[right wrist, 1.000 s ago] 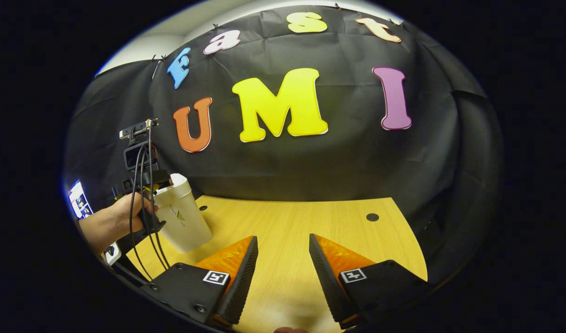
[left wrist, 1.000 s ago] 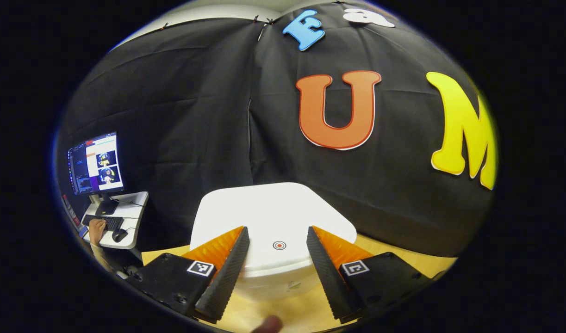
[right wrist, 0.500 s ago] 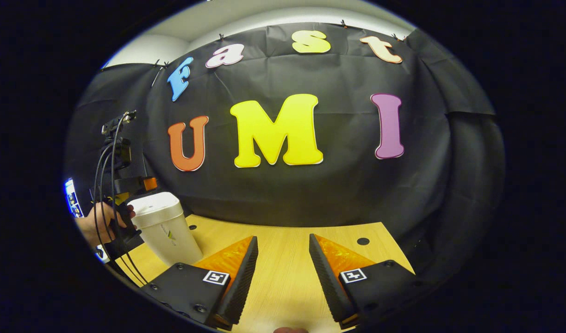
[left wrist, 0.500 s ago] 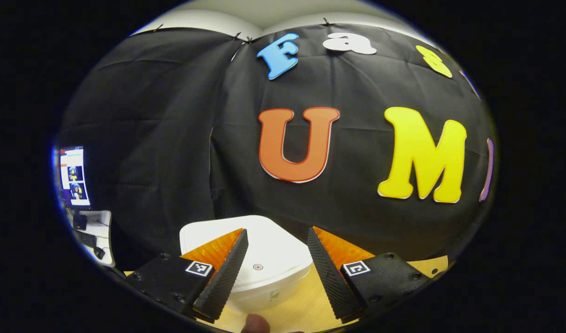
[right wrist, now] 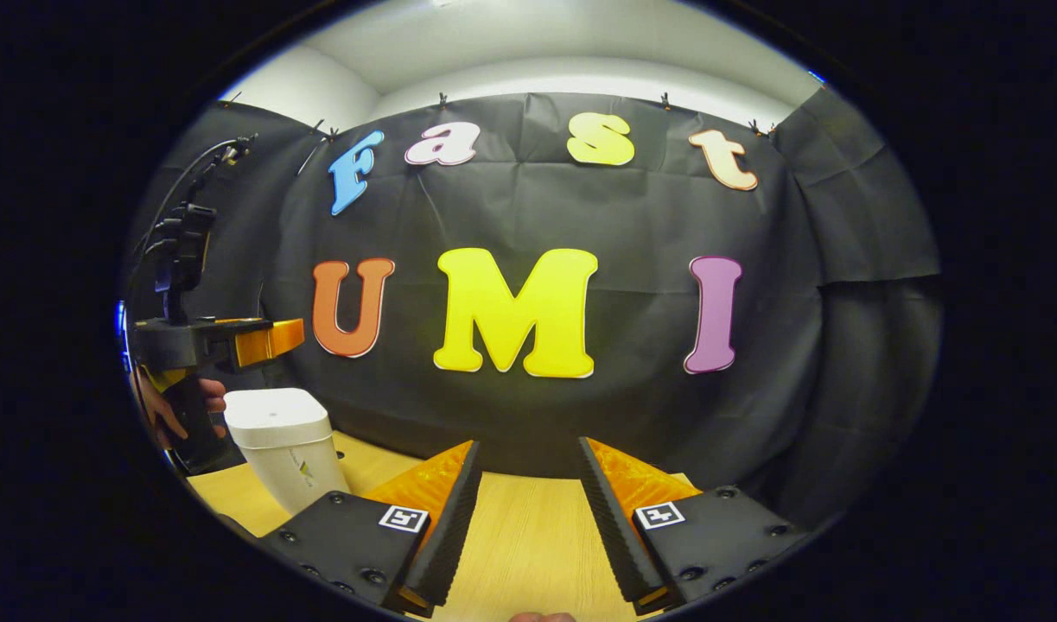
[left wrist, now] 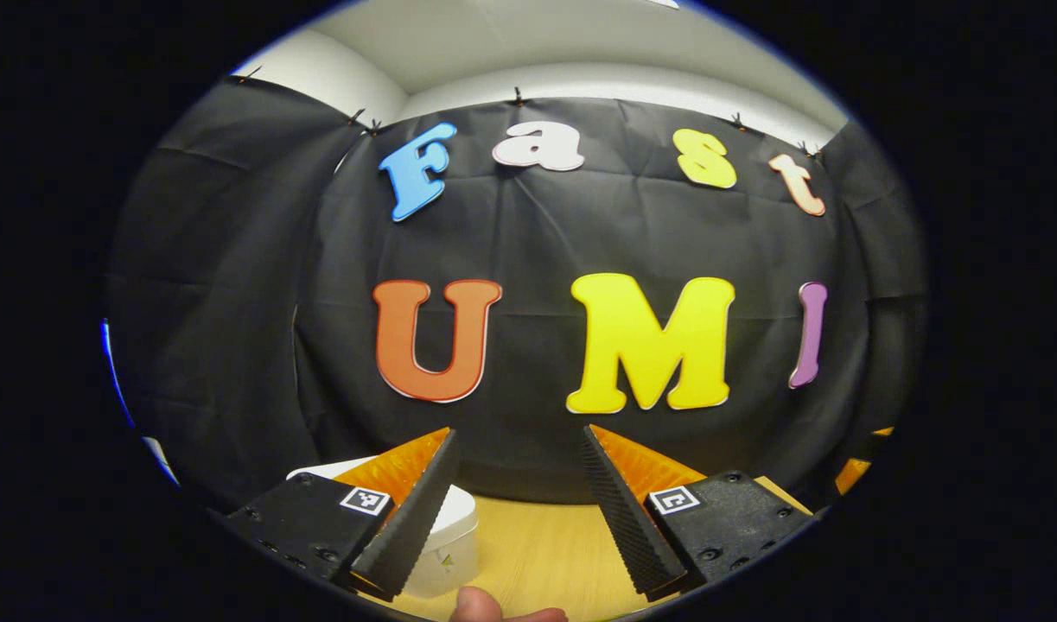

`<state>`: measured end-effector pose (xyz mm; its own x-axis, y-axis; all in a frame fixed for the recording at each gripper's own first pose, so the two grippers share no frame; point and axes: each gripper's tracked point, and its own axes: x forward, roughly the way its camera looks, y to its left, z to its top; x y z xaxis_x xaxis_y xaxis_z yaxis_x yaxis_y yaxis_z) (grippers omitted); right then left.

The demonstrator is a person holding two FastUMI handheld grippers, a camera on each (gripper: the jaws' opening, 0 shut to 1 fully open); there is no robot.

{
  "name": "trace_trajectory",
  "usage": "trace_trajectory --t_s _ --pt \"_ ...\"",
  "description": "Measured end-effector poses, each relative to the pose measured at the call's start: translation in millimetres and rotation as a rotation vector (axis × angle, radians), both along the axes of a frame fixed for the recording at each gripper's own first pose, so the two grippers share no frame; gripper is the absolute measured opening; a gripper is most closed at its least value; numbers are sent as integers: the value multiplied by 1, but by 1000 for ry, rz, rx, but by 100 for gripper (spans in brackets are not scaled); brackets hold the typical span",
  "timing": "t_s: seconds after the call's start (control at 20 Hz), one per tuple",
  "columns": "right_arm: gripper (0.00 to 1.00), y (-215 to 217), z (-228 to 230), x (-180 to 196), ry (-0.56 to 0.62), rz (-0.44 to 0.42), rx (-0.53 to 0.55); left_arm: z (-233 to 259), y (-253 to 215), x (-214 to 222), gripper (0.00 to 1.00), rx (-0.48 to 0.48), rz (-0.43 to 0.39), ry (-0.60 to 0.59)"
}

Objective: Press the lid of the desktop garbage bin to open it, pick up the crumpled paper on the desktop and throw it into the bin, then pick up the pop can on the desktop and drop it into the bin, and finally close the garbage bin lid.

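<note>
Rising and pulling back from the white garbage bin (left wrist: 452,536) since a second ago, the left gripper (left wrist: 518,510) is now hanging with its fingers spread apart and nothing between them, the bin sitting low and to its left with the lid (right wrist: 270,406) closed, partly hidden behind its left finger. Seen from the right gripper view, the left gripper (right wrist: 260,341) is hovering above the bin, just higher than the lid and apart from it, a hand (right wrist: 178,410) holding its grip. Meanwhile the right gripper (right wrist: 521,518) is hanging open and empty over the bare wooden tabletop (right wrist: 528,553), the bin standing well off to its left.
</note>
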<state>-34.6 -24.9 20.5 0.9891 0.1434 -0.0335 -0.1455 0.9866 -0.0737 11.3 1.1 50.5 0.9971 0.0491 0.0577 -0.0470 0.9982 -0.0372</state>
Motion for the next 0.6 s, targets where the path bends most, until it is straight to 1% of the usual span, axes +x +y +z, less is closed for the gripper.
trace_trajectory --t_s 0.15,0.2,0.25,0.35,0.5,0.6 --pt "70 3 7 -4 -28 -14 2 -6 -22 -14 95 -18 -73 11" --pt "72 3 9 -6 -35 -21 5 -10 -27 -18 95 -35 -87 24" --pt "72 3 11 -7 -44 -27 10 -13 -32 -22 95 -44 -104 29" --pt "75 2 18 -8 -69 -47 20 -15 -38 -28 96 -48 -126 27" --pt "78 1 22 -7 -83 -69 29 -20 -47 -35 96 -29 -160 29" --pt "81 -1 25 -5 -85 -89 33 -19 -50 -39 96 -10 -166 17"
